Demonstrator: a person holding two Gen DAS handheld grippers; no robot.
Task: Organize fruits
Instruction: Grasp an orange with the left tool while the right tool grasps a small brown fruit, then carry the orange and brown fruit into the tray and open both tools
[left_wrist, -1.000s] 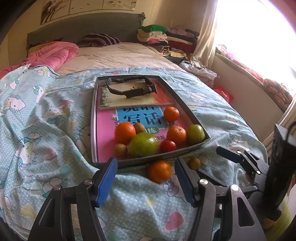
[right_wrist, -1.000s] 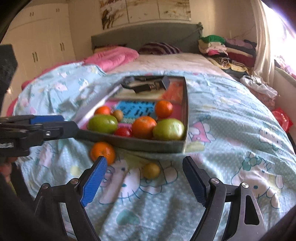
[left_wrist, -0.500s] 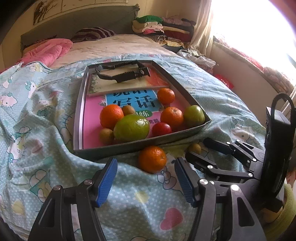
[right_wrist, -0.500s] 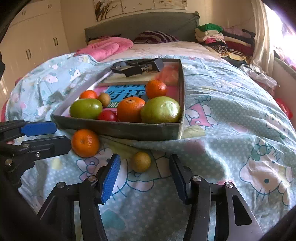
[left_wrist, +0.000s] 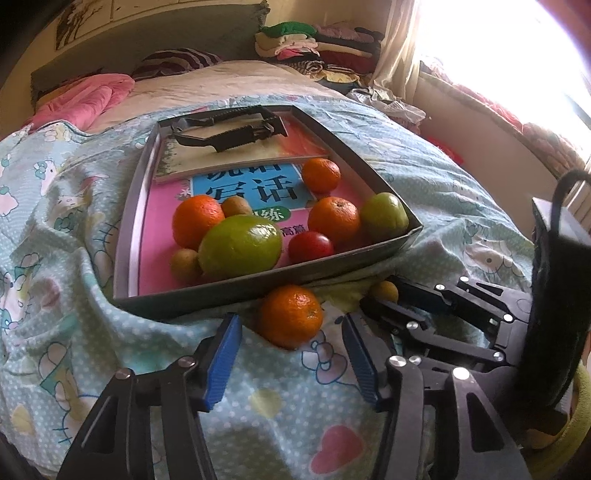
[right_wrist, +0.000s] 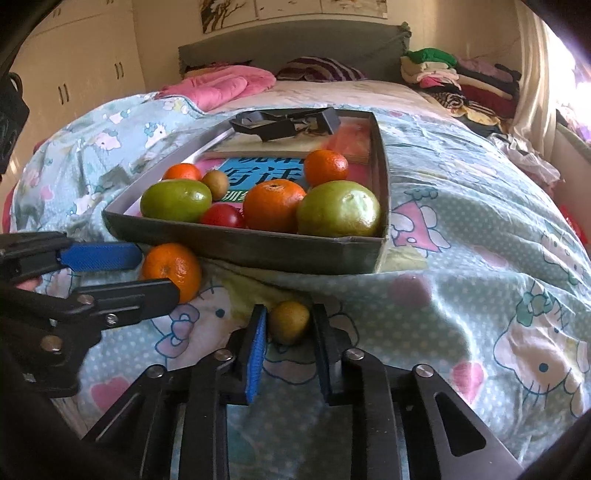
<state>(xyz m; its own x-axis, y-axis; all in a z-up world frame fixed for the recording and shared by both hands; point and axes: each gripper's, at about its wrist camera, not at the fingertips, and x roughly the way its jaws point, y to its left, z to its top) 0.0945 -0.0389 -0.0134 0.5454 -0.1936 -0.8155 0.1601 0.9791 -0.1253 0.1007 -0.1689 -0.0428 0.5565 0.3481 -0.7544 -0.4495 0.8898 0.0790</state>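
Observation:
A grey cardboard tray (left_wrist: 258, 284) on the bed holds several oranges, two green fruits, small kiwis and a red fruit; it also shows in the right wrist view (right_wrist: 258, 247). A loose orange (left_wrist: 290, 320) lies on the blanket just in front of the tray, between the fingers of my open left gripper (left_wrist: 290, 354); it also shows in the right wrist view (right_wrist: 171, 269). A small brown kiwi (right_wrist: 289, 321) lies to its right. My right gripper (right_wrist: 289, 343) has closed around the kiwi, pads at both its sides.
Books and a black clamp tool (left_wrist: 229, 131) lie in the far half of the tray. The bed is covered with a light-blue cartoon blanket (right_wrist: 480, 258). Pink bedding (right_wrist: 221, 85) and piled clothes (right_wrist: 461, 81) lie at the far end.
Both grippers have moved forward and down toward the loose fruit. The right gripper's fingers have narrowed from wide open onto the kiwi. The left gripper stays open.

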